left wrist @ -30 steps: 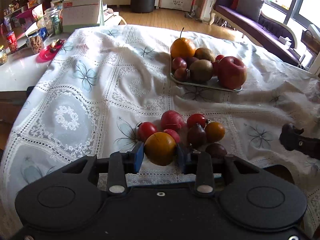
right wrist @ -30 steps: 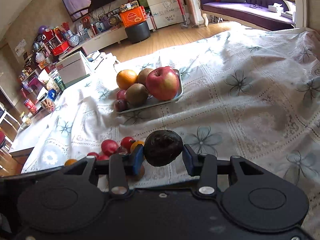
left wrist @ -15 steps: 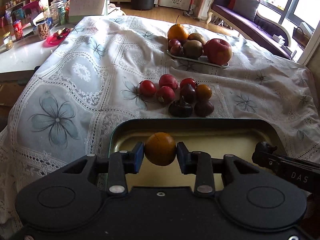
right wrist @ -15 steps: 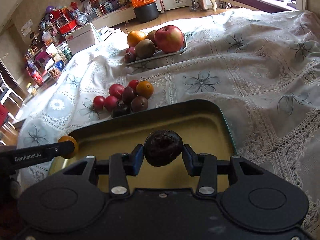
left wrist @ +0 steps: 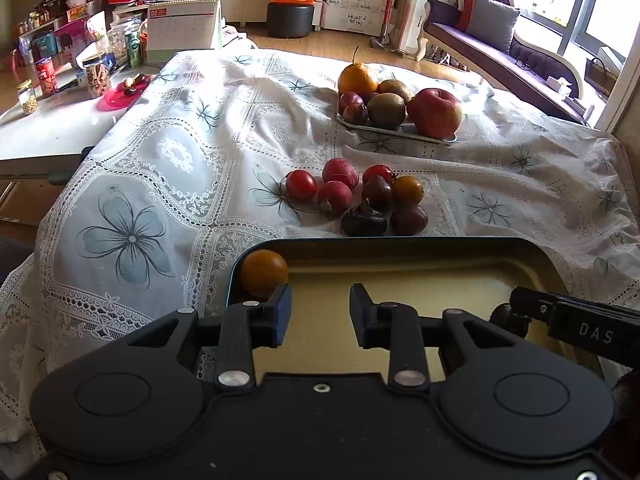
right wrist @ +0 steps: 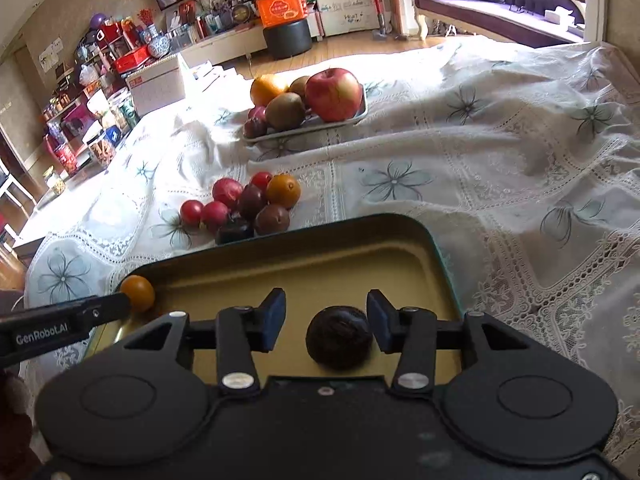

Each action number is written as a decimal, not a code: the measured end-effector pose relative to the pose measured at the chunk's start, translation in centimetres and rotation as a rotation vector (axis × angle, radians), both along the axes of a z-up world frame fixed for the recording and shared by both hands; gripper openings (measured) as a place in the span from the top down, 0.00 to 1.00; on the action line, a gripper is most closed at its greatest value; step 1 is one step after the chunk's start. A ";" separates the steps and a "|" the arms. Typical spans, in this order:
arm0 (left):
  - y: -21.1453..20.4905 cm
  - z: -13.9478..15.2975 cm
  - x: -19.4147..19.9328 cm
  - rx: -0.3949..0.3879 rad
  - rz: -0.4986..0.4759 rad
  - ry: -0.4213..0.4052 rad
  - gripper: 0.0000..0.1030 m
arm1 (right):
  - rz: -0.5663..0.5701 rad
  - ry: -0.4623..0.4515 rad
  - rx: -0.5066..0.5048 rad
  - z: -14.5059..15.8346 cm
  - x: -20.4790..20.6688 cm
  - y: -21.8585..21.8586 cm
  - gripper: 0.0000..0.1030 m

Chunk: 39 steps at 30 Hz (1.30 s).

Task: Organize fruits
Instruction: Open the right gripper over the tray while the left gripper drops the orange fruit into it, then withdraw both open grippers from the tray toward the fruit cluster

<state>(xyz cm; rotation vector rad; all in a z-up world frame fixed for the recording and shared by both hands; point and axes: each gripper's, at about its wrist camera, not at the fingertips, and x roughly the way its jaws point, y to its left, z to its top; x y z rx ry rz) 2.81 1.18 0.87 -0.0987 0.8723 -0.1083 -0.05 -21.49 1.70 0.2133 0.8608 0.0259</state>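
Hand-held gripper, left (left wrist: 320,312): jaws stood apart with nothing between them, over the near left part of the dark tray (left wrist: 400,242).
Hand-held gripper, right (right wrist: 326,320): jaws spread wide, gripping nothing; the dark wrinkled fruit (right wrist: 339,336) lay on the tray floor between them, closer to the right jaw, and whether it touched that jaw could not be told.
Orange fruit (left wrist: 264,274): sat in the tray's far left corner, against the rim, just beyond the left jaw.
Done, as judged: two fruits rested in the tray, which lay at the near edge of the table.
Left, as judged: a loose cluster of small fruits (left wrist: 356,196), red, dark and one orange, lay on the tablecloth just past the tray's far rim, seemingly next to be moved.
Far plate (left wrist: 400,130): held an apple, kiwis, an orange and plums nearer the table's far edge; whether these needed moving could not be told.
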 end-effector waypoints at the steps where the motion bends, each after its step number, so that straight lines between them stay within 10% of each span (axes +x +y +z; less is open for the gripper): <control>1: 0.1 0.0 0.0 0.000 0.006 0.001 0.61 | -0.006 -0.007 -0.004 0.0 0.1 -0.1 0.53; 15: 2.0 0.1 -0.1 -0.025 0.060 0.017 0.61 | -0.016 -0.018 -0.019 0.2 0.0 0.0 0.53; 39: 0.5 -0.6 -0.6 0.008 0.021 0.046 0.61 | -0.054 -0.005 -0.199 1.1 -0.9 2.4 0.24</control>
